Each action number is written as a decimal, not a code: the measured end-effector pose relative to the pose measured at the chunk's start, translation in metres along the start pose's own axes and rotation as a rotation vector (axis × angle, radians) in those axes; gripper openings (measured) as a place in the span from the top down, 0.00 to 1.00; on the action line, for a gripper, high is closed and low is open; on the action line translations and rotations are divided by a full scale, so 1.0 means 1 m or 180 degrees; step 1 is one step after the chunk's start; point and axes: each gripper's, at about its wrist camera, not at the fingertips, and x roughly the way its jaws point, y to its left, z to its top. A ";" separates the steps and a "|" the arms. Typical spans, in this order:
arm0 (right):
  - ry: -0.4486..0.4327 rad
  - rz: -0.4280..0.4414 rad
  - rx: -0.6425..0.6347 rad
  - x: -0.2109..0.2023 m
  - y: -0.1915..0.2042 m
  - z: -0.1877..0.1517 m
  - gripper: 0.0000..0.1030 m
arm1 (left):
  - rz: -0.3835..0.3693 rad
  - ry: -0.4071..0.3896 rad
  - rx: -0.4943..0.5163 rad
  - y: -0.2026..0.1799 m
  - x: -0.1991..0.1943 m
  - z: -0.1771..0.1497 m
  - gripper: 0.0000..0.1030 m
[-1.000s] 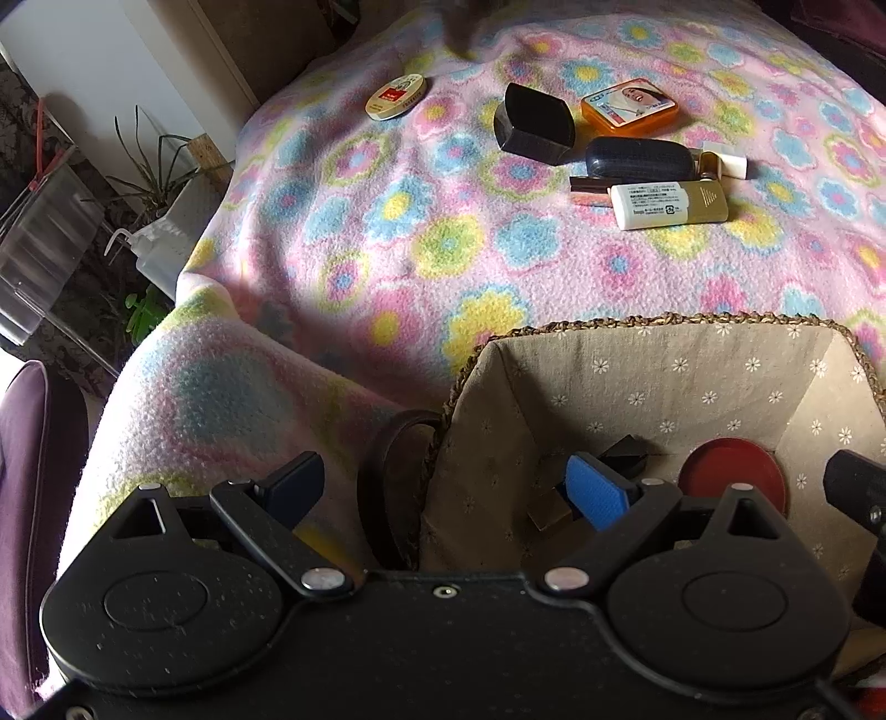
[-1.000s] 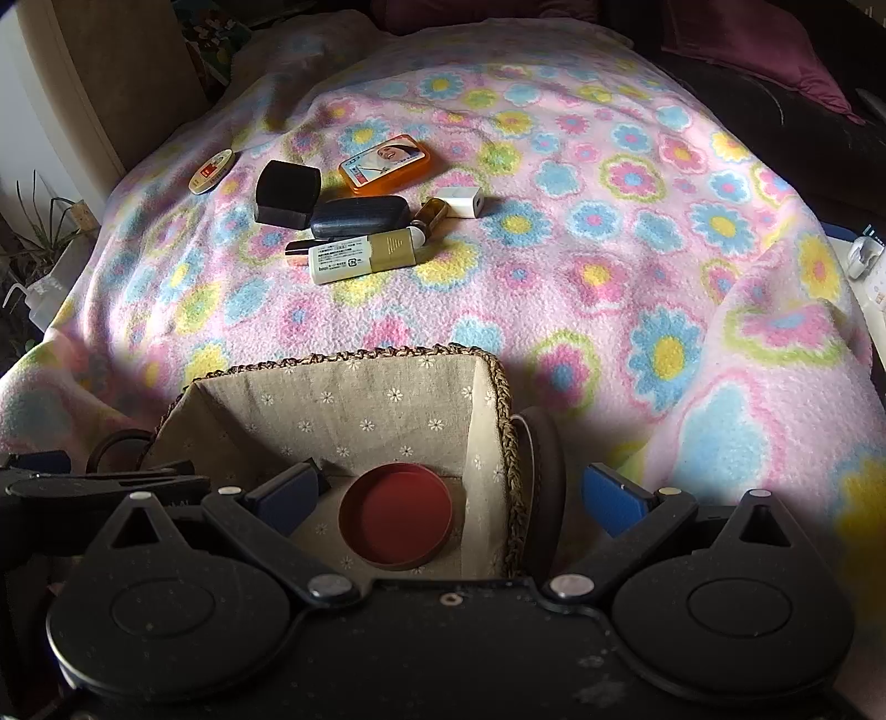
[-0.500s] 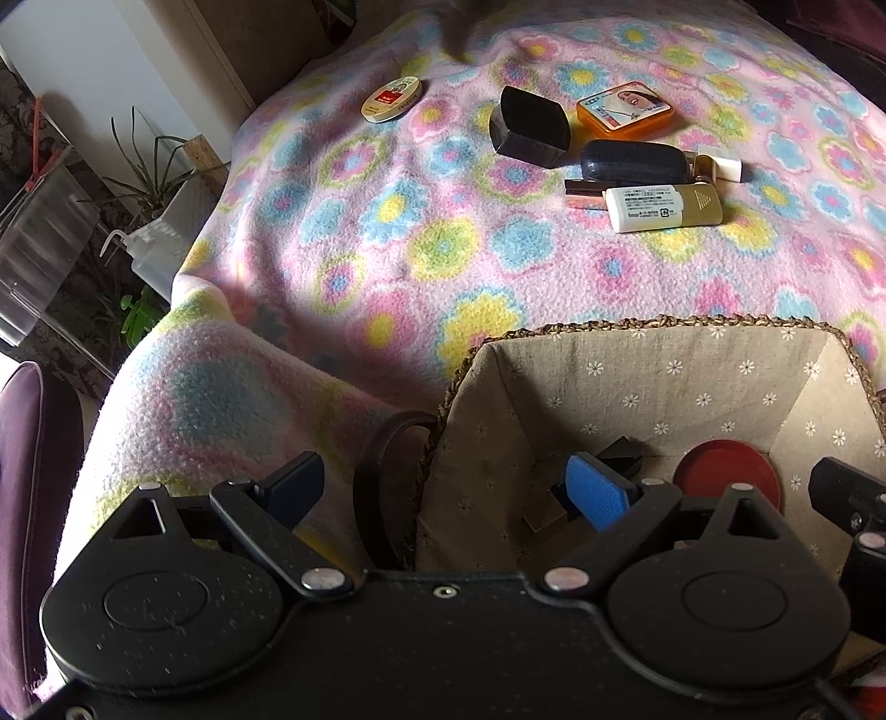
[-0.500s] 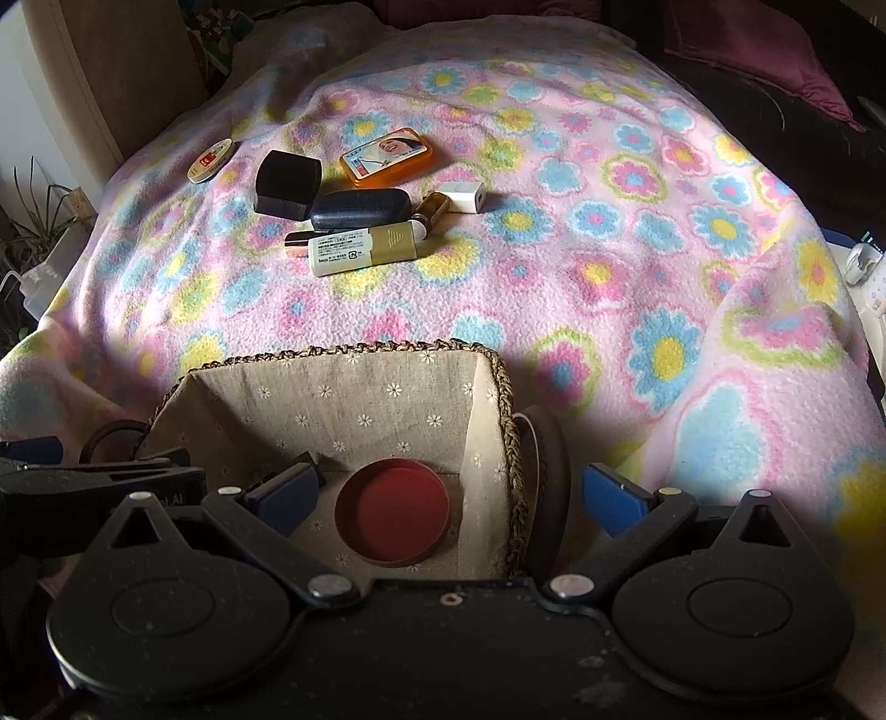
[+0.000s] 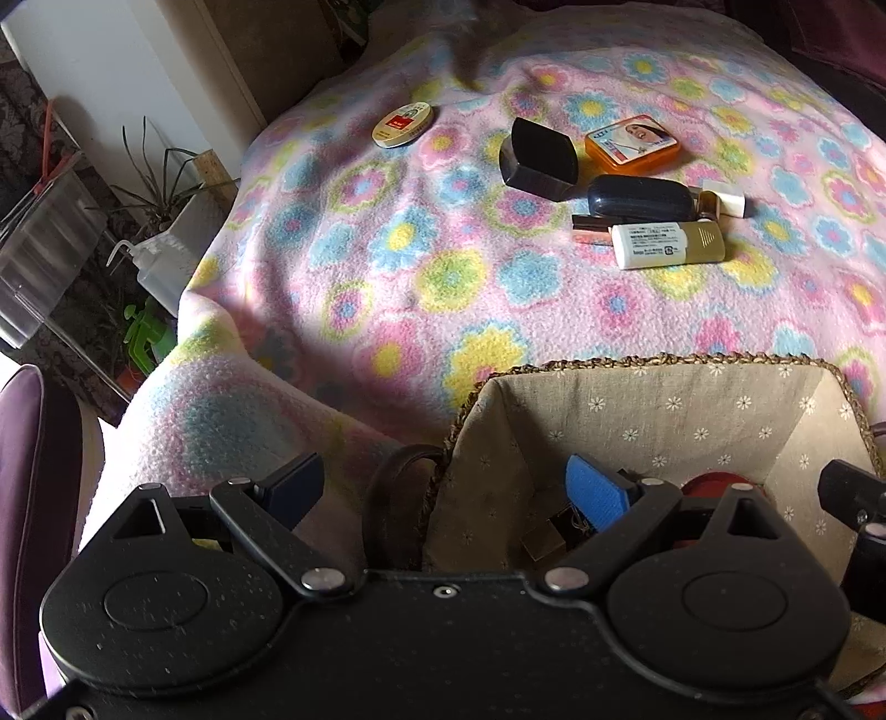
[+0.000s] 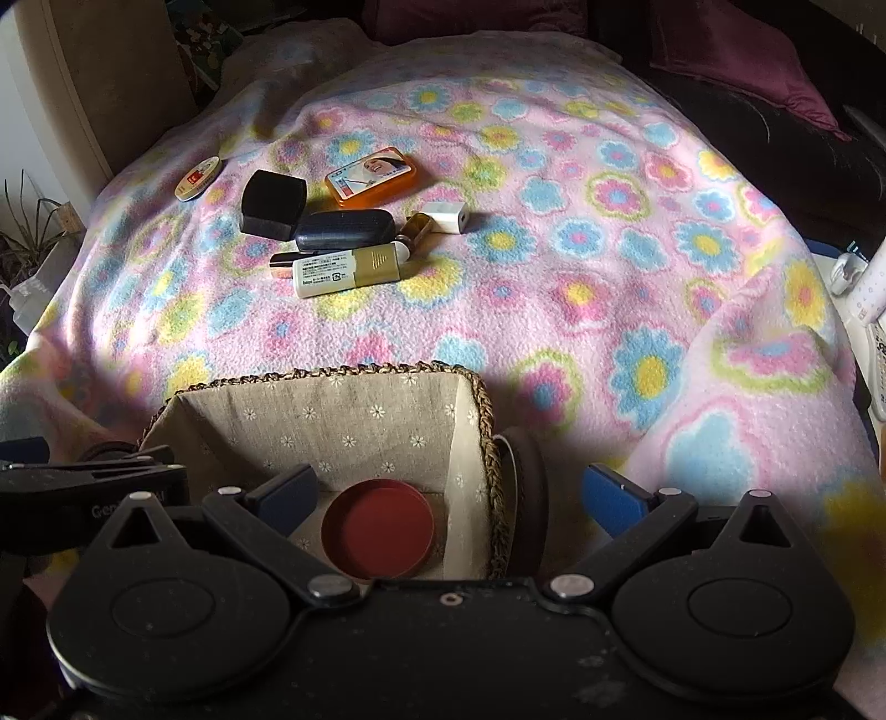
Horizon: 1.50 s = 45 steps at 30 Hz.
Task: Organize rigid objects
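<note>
Over the basket's left wall, left gripper [image 5: 448,487] jaws wide, empty; right gripper [image 6: 448,495] likewise astride the right wall. Lined basket [image 6: 482,399] holds a red lid [image 6: 377,529], apparently sorted already. Remaining pieces, including the cream tube [image 6: 346,271] and orange tin [image 6: 370,176], cluster well beyond the rim; open blanket [image 6: 609,277] between gives clear approach.

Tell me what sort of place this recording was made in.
Probably a lived-in room at home, likely a bed or sofa used as a work surface. A pink flowered fleece blanket covers a soft surface, a dark maroon cushion lies behind it, and a potted houseplant stands beside it.
</note>
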 end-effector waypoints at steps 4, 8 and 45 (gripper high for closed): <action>-0.0008 0.0027 0.0010 0.002 0.002 0.008 0.01 | -0.0027 -0.0053 -0.0032 0.005 -0.003 0.004 0.11; -0.0048 0.0012 -0.0046 0.009 0.006 0.020 0.01 | -0.0086 -0.0011 -0.0043 0.007 -0.001 0.013 0.11; 0.0021 0.0237 -0.0219 0.142 0.071 0.122 0.05 | -0.0523 0.0188 -0.0278 0.039 0.119 0.089 0.11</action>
